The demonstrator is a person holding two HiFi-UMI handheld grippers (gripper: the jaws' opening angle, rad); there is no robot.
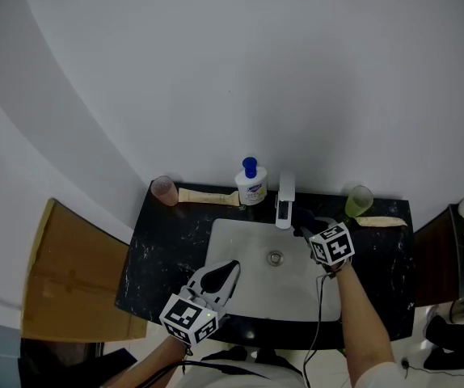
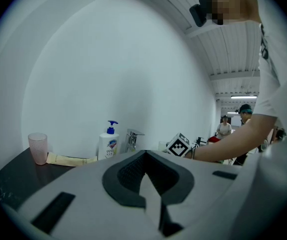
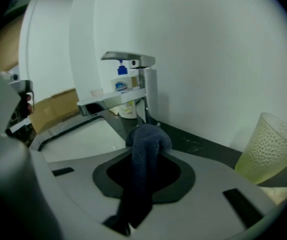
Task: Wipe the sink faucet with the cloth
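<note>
Two claws: my right claw [image 3: 146, 153] pinches a dark terry cloth [image 3: 145, 139], plain only in its own view, near the boxy chrome faucet [image 3: 147, 91]; my left claw [image 2: 144, 155] sits closed, empty.

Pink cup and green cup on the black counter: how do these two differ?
Colour: the pink cup is pale pink, the green cup yellowish green. Place: the pink cup stands left of the faucet, at the counter's back left corner; the green cup stands right of the faucet. The soap bottle is on the pink cup's side only. Both cups stand upright on the counter near the wall.
</note>
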